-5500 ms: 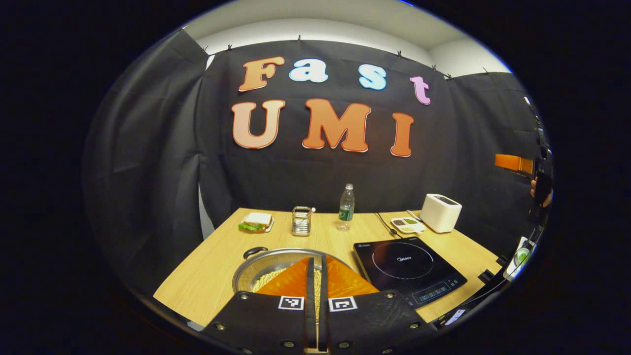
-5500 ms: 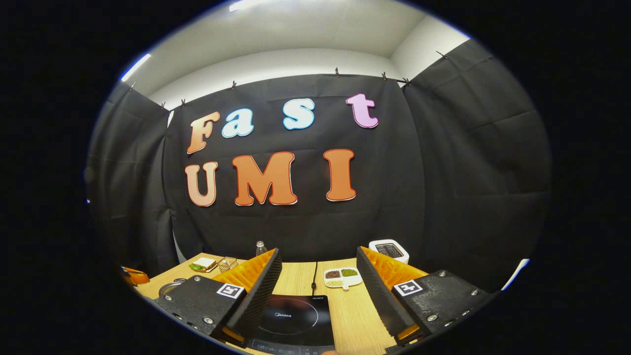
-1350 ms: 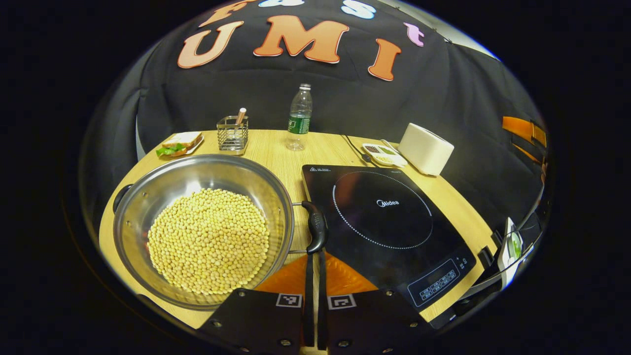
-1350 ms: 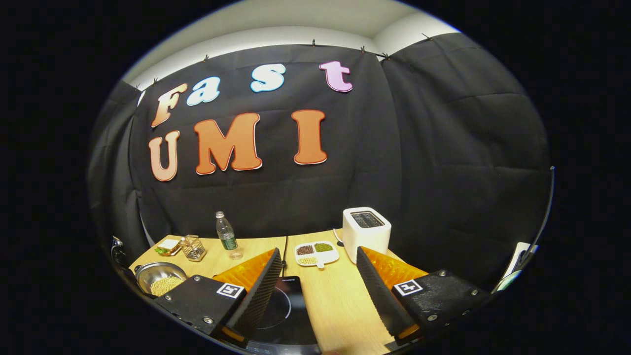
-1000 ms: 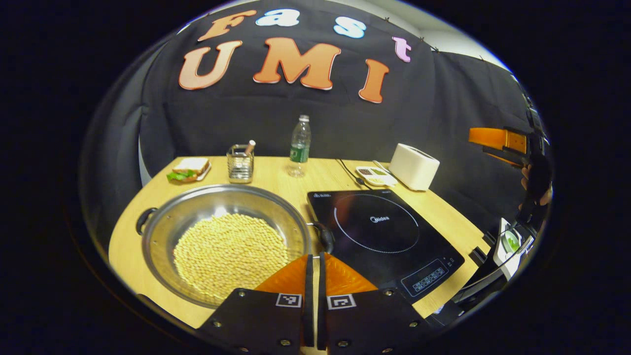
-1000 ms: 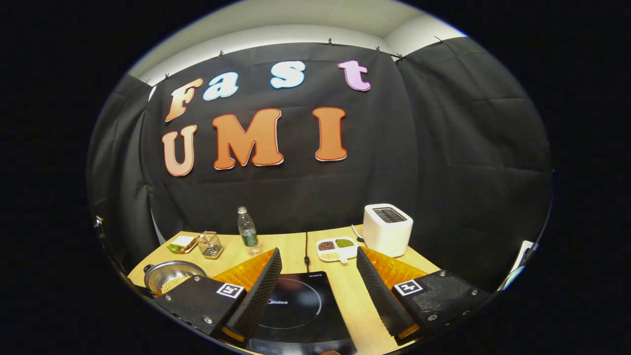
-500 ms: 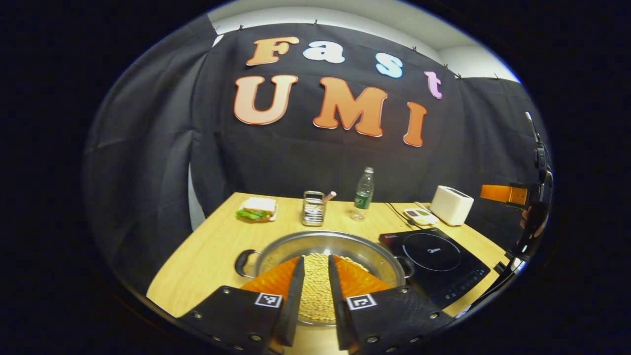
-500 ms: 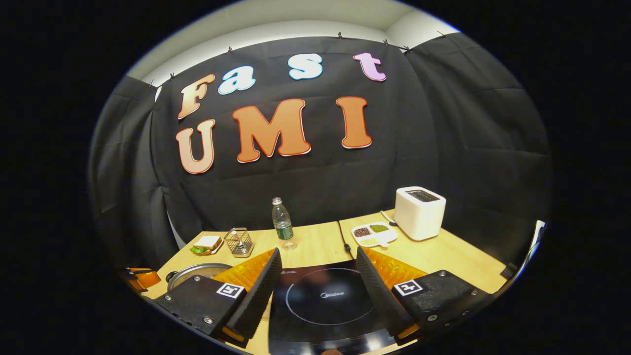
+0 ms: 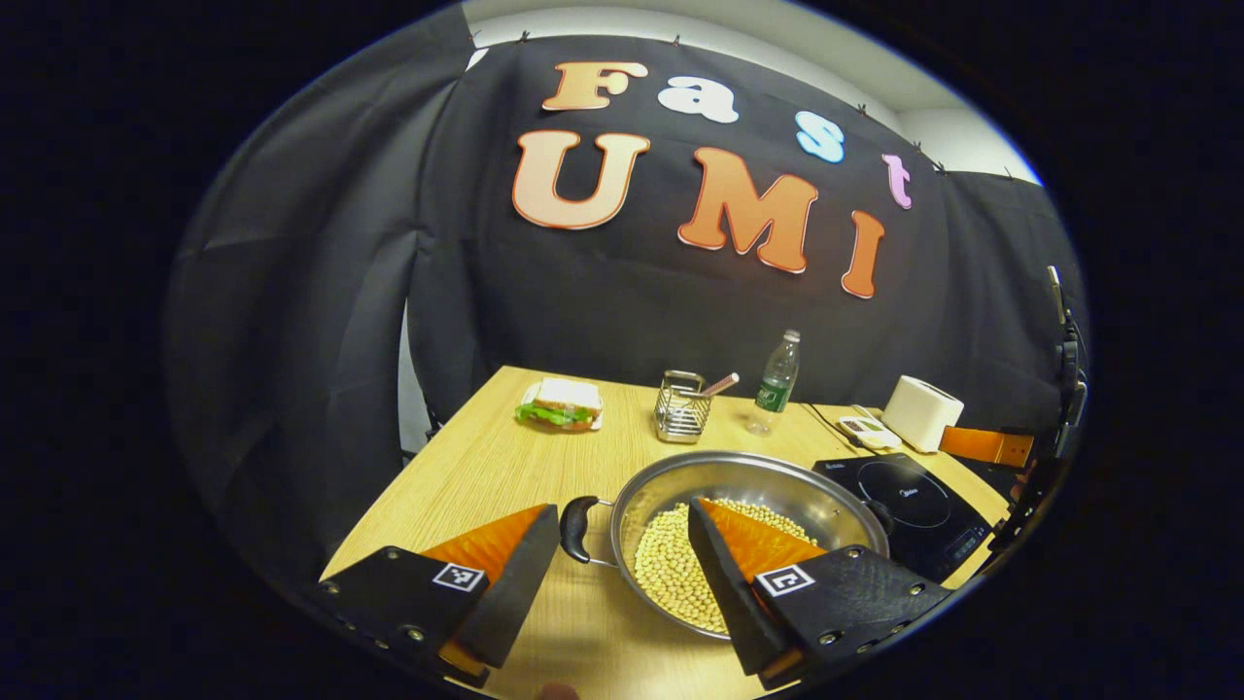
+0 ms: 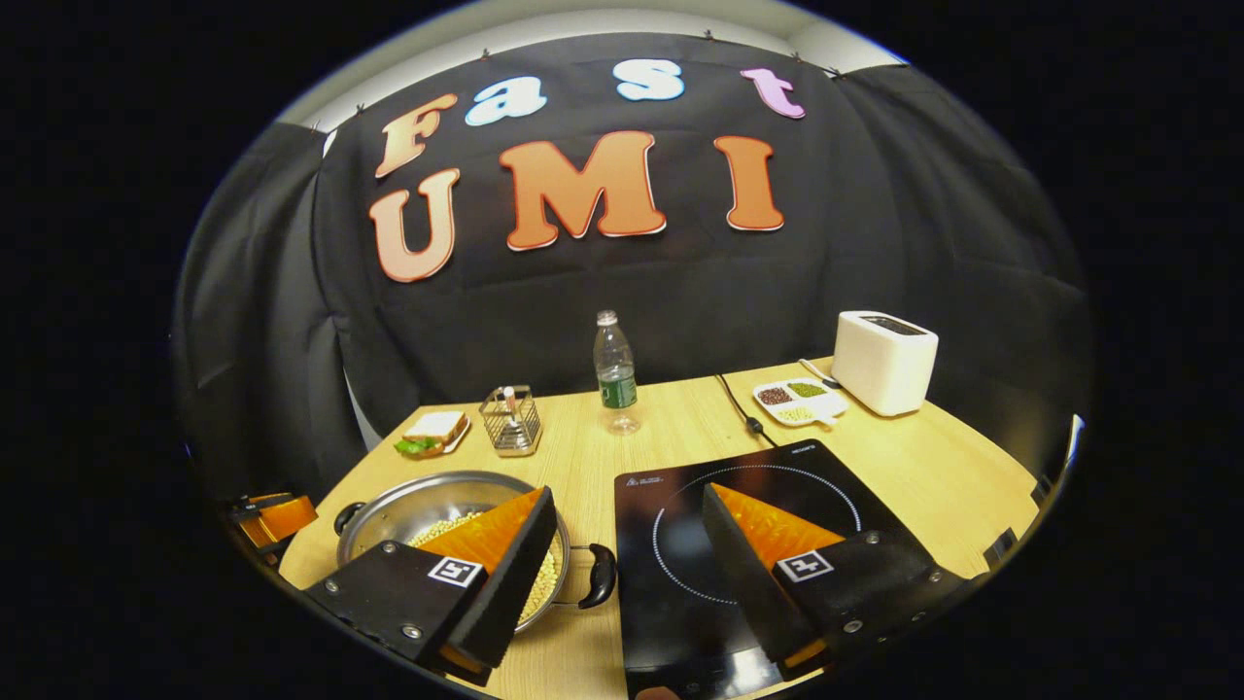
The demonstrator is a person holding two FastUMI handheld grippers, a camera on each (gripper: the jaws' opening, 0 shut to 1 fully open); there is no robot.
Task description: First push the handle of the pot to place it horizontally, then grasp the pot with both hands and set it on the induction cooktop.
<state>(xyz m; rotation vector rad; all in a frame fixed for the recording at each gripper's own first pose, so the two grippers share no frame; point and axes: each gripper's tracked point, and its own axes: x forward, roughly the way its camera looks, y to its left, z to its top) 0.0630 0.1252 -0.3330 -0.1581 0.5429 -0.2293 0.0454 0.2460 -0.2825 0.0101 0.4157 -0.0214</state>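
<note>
In the left gripper view my left tongs (image 9: 622,564) stand wide open and hold nothing; the pot's left handle (image 9: 575,528) shows in the gap between the fingers. The one steel pot (image 9: 748,530), full of pale beans, sits on the desk (image 9: 486,467) just left of the one induction cooktop (image 9: 909,510). Its two black loop handles point left and right, so the handle axis runs across the desk. Behind it I count one sandwich (image 9: 561,403), one wire holder (image 9: 683,413), one bottle (image 9: 775,384) and one white toaster (image 9: 923,413). My other tongs' orange finger (image 9: 982,445) shows at the far right.

In the right gripper view my right tongs (image 10: 627,530) are also wide open and empty, over the cooktop (image 10: 671,544). The pot (image 10: 428,510) lies just left of it, its right handle (image 10: 601,576) near the cooktop's edge. The cooktop's small print is too small to read. One divided dish (image 10: 799,399) lies beside the toaster (image 10: 884,360).
</note>
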